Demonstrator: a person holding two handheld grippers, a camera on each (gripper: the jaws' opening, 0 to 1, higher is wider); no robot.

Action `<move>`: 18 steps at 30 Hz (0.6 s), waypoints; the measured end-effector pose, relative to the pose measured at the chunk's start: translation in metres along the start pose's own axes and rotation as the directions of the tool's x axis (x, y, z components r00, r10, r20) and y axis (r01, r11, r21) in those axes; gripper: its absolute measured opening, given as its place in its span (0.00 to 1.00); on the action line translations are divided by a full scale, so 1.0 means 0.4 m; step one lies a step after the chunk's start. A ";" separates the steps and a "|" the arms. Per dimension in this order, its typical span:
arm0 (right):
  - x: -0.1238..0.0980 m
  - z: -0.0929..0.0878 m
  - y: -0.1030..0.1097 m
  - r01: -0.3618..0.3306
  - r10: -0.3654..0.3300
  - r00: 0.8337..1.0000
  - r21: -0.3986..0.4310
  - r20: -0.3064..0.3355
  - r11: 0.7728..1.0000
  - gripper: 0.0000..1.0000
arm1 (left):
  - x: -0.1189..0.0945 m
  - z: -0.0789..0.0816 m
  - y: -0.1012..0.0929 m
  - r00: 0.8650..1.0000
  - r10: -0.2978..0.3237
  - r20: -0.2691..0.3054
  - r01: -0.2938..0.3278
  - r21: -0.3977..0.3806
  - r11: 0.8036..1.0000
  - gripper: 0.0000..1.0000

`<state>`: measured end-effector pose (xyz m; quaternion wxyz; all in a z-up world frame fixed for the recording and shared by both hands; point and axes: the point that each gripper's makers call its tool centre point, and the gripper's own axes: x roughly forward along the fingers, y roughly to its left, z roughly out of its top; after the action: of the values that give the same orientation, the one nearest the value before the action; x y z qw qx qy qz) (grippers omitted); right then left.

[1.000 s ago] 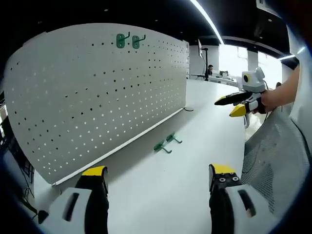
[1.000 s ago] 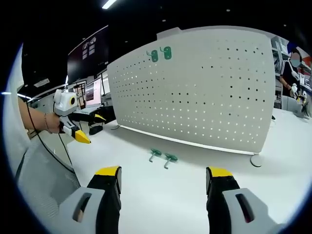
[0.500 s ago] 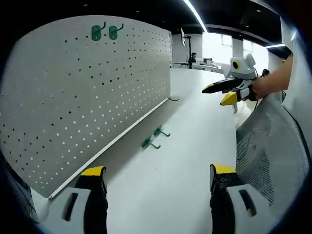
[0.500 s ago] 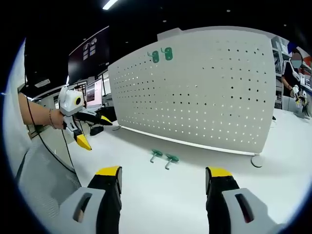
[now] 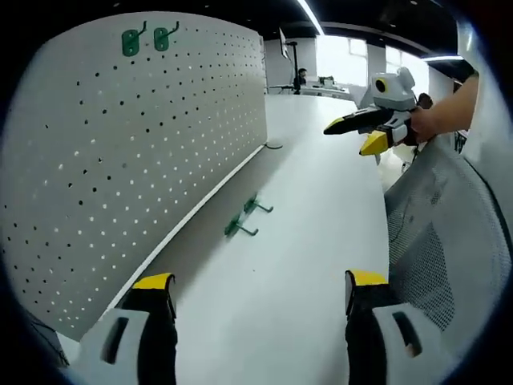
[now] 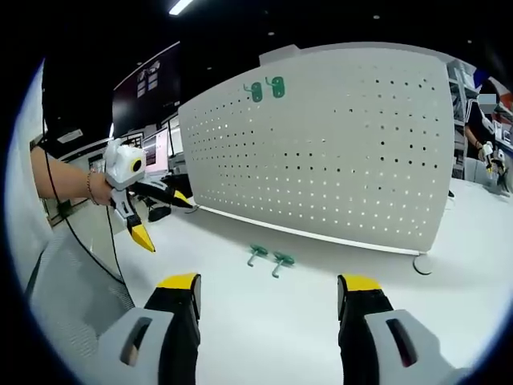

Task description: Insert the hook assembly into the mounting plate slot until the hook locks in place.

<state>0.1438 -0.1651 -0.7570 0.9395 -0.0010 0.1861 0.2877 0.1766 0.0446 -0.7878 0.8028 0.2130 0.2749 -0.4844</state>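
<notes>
White table (image 5: 304, 241), pegboard (image 6: 337, 144) upright on it. Two green hooks (image 6: 271, 259) lie loose near its base, two more (image 5: 146, 38) mounted up top. My left gripper (image 5: 255, 321) and right gripper (image 6: 268, 317): jaws open, empty.

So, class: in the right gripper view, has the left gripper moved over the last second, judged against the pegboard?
Yes. The left gripper has moved right, toward the pegboard, and its fingers have opened wider.

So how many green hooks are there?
4. Two hooks hang side by side near the top of the white pegboard: one and its neighbour. Two more lie on the table below: one, another. More may be hidden.
</notes>
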 end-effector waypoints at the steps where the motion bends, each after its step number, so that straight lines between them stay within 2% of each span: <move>1: 0.000 -0.001 0.000 -0.001 0.001 1.000 -0.001 -0.001 1.000 0.67 | 0.003 0.000 0.001 1.000 -0.004 -0.006 0.004 0.006 1.000 0.89; 18: 0.003 -0.013 0.006 -0.012 0.012 1.000 -0.001 -0.020 1.000 0.68 | 0.046 0.018 0.015 0.997 -0.045 -0.057 0.049 0.075 0.996 0.89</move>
<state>0.1415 -0.1629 -0.7619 0.9358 -0.0031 0.1955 0.2932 0.1906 0.0306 -0.7939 0.7745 0.2500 0.2833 -0.5073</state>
